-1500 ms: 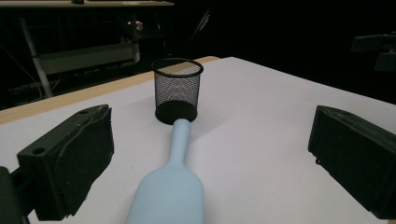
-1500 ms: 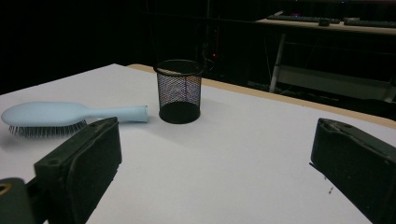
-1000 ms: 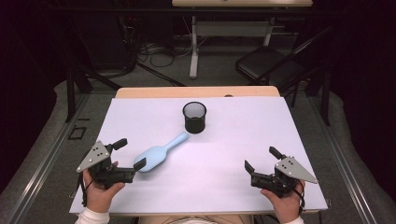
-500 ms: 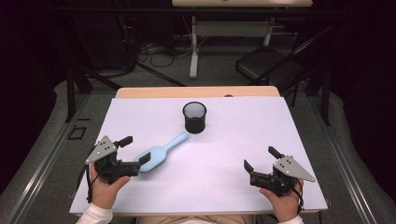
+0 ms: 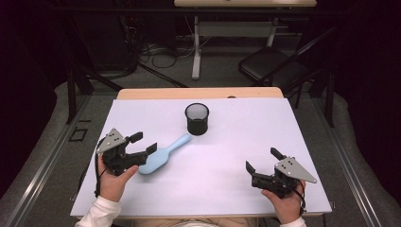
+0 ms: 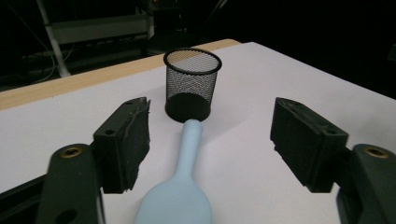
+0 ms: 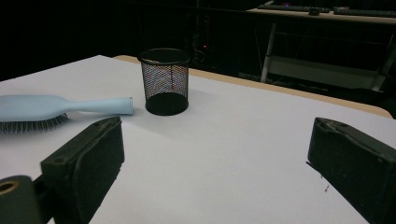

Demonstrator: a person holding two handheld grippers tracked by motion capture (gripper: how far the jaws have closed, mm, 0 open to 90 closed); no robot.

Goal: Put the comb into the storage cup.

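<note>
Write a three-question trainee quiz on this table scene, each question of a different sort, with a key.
1. True or false: the light blue hairbrush lies bristles down on the table.
2. Which thing does the brush's handle tip point at?
A. the black mesh cup
B. the right gripper
C. the folding chair on the floor
3. Fill in: the left gripper has its jaws on either side of the brush's ____, without pressing on it.

Key
1. True; the right gripper view shows the bristles underneath.
2. A
3. handle
</note>
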